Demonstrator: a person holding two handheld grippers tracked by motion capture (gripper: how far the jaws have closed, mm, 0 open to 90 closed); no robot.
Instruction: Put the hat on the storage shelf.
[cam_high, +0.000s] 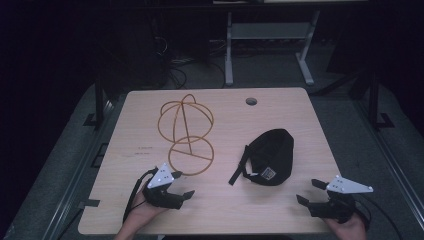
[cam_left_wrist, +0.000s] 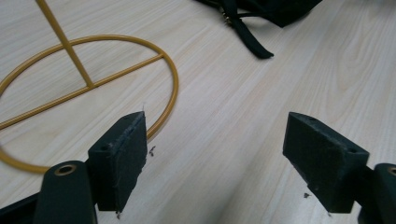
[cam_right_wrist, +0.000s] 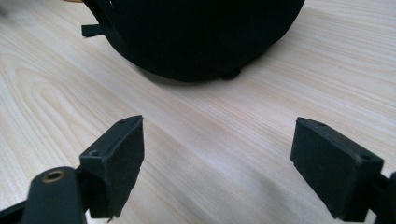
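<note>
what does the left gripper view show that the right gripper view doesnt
Left gripper view: the gold wire stand with its round base ring, and the cap's loose black strap trailing on the table.

Right gripper view: the black cap seen close, its dome dead ahead.

Both: the pale wood table, and a pair of black fingers standing wide apart with nothing between them.

The gold wire hat stand (cam_high: 186, 132) lies toppled far left of centre. The black cap (cam_high: 270, 155) sits right, its strap (cam_high: 239, 165) trailing towards me.
</note>
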